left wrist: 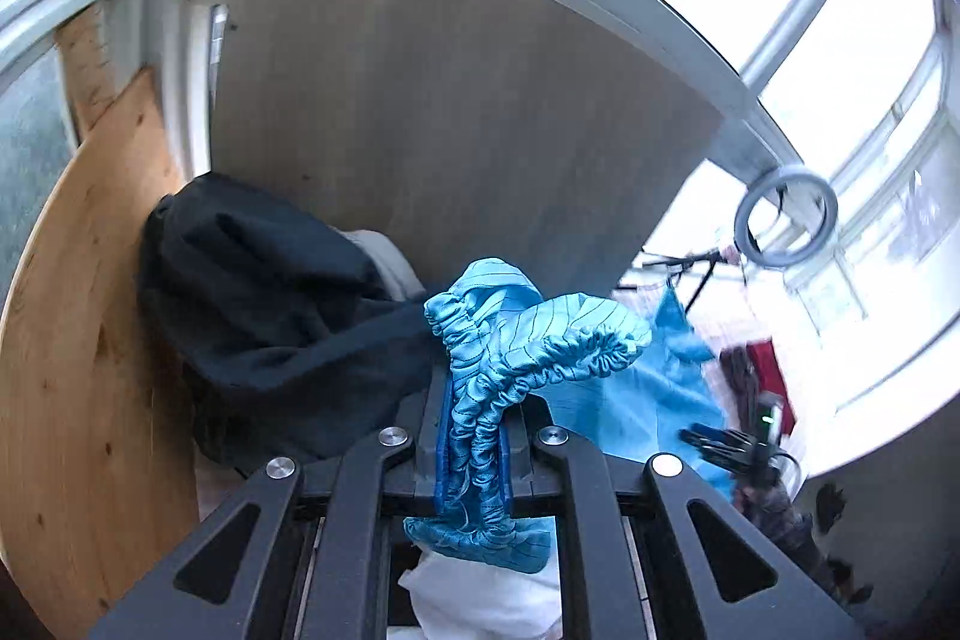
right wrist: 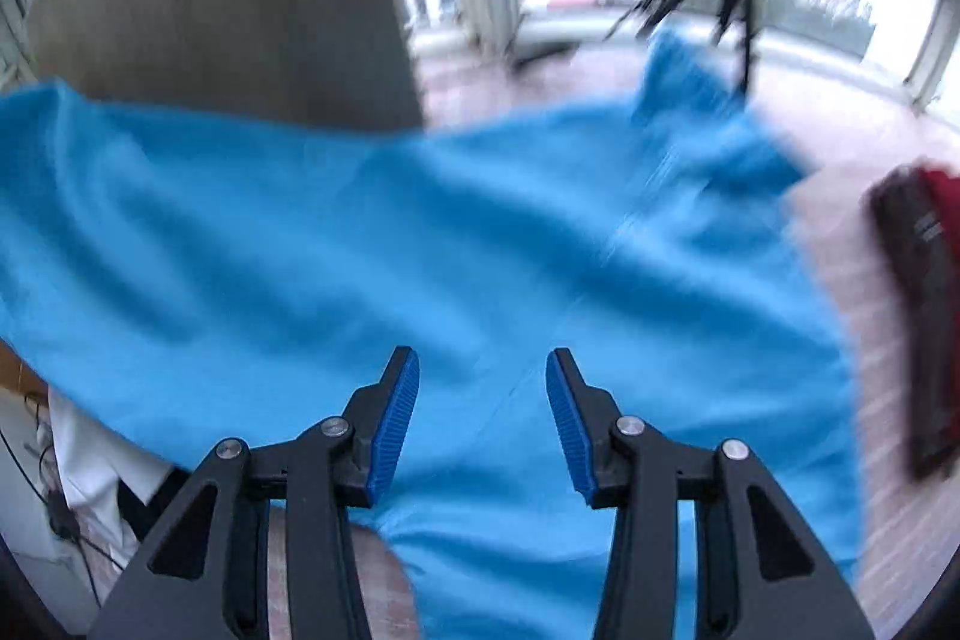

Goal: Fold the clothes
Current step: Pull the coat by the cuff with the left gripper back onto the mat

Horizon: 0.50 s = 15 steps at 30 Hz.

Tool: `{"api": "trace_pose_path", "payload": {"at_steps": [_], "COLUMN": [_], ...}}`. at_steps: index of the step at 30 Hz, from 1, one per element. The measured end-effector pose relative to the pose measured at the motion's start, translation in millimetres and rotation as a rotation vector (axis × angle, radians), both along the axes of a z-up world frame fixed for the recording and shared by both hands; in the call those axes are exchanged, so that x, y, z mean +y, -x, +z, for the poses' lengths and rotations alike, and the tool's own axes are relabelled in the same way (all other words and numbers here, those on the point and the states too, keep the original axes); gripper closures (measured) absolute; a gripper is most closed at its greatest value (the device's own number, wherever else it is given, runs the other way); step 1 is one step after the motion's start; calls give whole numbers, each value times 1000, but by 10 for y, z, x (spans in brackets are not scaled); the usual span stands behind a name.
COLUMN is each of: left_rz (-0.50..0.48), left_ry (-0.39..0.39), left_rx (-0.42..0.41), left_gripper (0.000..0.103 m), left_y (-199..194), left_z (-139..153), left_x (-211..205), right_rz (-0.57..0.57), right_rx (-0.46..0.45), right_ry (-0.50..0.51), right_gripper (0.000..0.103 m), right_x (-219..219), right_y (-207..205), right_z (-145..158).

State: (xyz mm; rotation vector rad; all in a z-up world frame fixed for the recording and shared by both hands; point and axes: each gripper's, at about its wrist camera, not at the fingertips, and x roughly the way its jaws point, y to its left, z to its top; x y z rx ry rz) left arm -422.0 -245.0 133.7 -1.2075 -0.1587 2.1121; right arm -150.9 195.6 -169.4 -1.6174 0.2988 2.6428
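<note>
The blue garment (right wrist: 420, 244) is the largest item in view. In the right wrist view it spreads as a broad, rippled sheet below the right gripper, over tiled floor; the picture is blurred, so its far edges are indistinct. One end of it, a gathered elastic band (left wrist: 516, 346), is raised and bunched in the left wrist view. Behind that, a black garment (left wrist: 270, 304) lies heaped against a wooden board, apart from the work in hand.

Handling, as judged: the blue cloth is thin, light and limp, with a smooth sheen that suggests it may slip between pads. It will sag and drape wherever it is unsupported. The ruched band is the thickest, firmest part and the soundest hold; an opposite hem or corner would suit the second hold, so the cloth can be drawn flat.

Left gripper (left wrist: 474, 436): pressed nearly together, pinching the elastic band, which bulges above and below the pads.

Right gripper (right wrist: 483, 418): spread partway, nothing between its pads, poised above the middle of the blue sheet; contact with the cloth cannot be determined.
</note>
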Motion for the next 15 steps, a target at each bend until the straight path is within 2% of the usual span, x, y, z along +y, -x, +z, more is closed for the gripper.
{"api": "trace_pose_path", "payload": {"at_steps": [4, 7, 12, 15], "left_rz": [-9, -17, -53, -73], "left_ry": [29, 57, 75, 73], "left_rx": [-22, -25, 13, 5], "left_gripper": [93, 93, 92, 92], "left_y": [-137, -269, -567, -740], "left_z": [-98, -42, 96, 103], "left_x": [240, 365, 841, 1233], "right_rz": [52, 64, 66, 60], "right_rx": [-84, -116, -21, 36], "right_ry": [-44, -59, -13, -29], "right_gripper": [59, 59, 59, 59], "right_x": [-141, -226, -20, 317], "right_y": [137, 203, -100, -460], "right_z": [-412, -501, -83, 173]}}
